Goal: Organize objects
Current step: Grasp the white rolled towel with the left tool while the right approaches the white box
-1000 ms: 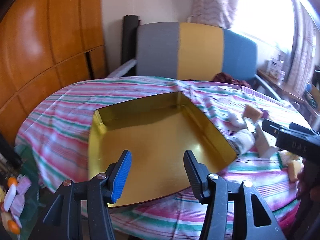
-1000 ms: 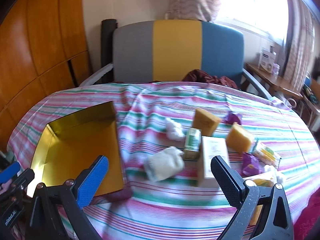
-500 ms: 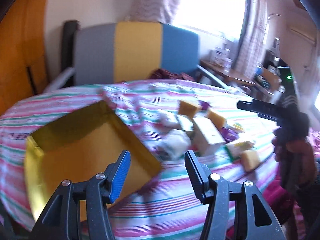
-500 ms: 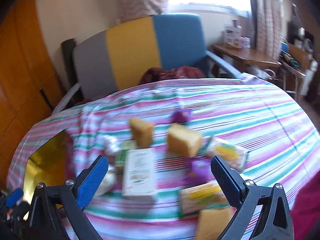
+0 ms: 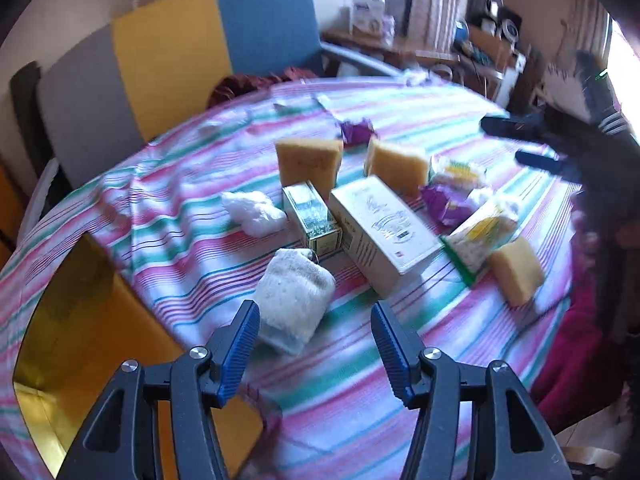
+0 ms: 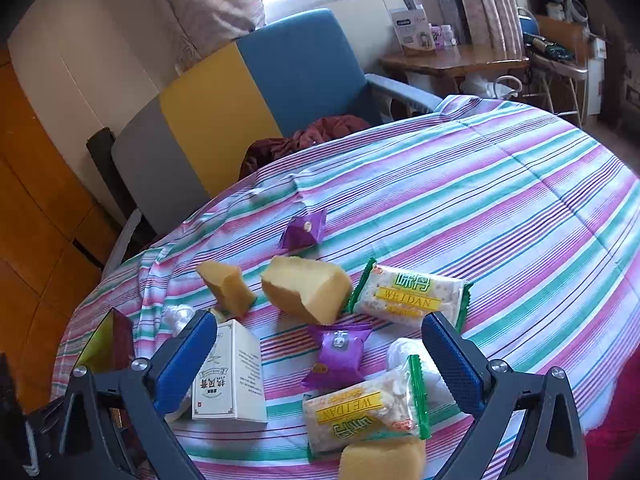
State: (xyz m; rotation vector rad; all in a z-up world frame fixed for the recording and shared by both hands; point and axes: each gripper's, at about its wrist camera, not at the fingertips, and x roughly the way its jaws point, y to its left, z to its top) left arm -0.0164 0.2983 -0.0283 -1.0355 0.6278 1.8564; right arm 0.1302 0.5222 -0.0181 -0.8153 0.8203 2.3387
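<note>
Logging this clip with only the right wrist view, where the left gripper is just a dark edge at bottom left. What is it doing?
Observer: The left gripper has its jaws opening with nothing gripped. A white cloth pouch lies just beyond its tips.
Operator: Is anything hidden next to the white carton?
Observer: Yes, a small green box lies right beside it, on the pouch's side.
Operator: I see only a corner of the gold tray.
Observer: It sits at the table edge, left of the pouch. What shows of its inside holds nothing.
</note>
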